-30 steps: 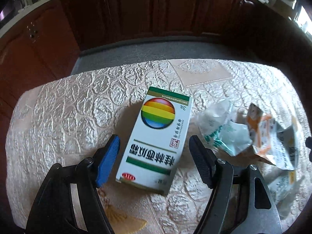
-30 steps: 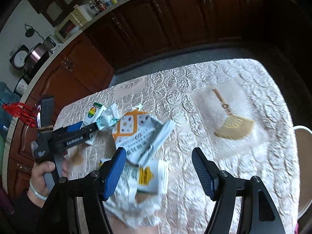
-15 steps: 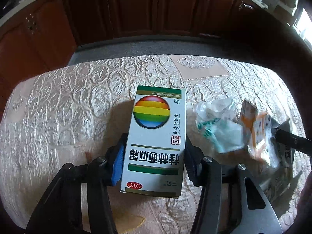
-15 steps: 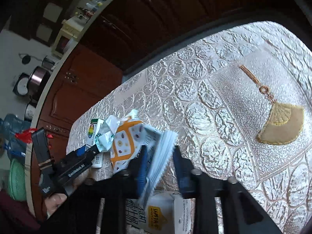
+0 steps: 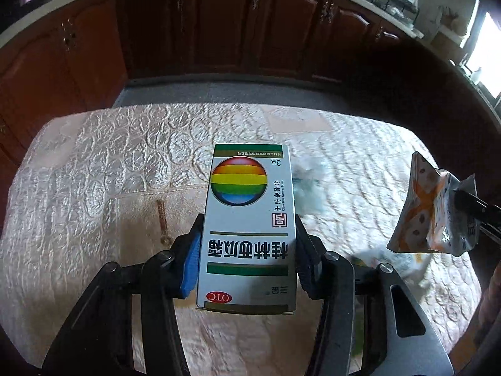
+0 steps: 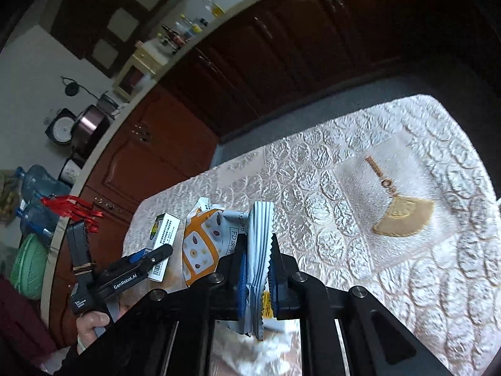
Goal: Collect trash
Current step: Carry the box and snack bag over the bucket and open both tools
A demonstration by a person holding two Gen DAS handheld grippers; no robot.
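On my far left, in the right wrist view, a person's hand (image 6: pixel 94 322) grips the handle of the left gripper (image 6: pixel 162 255). Its fingers (image 5: pixel 190 263) are clamped on the two long sides of the medicine box (image 5: pixel 249 228), a white carton with green bands and a rainbow ball, which I see lifted clear of the surface (image 5: pixel 94 188) above its middle. The surface wears a pale embossed cloth that runs to its far edge, with dark wooden cabinets (image 5: pixel 219 25) beyond.

Just right of the box a crumpled white-green wrapper (image 5: pixel 308 188) lies on the cloth, blurred. More pale scraps (image 5: pixel 397 266) lie near the surface's right edge; I cannot tell what they are.

Further right, the right gripper (image 6: pixel 256 266) is closing: its fingers (image 6: pixel 241 279) pinch the crimped, serrated edge of the snack packet (image 6: pixel 206 244), an orange-and-white pouch with nut pictures, which hangs off the surface. In the left wrist view the same packet shows near the right edge, held up by the black finger tip.

Toward the surface's far right corner a tan fan motif (image 6: pixel 404 216) is sewn into the cloth.
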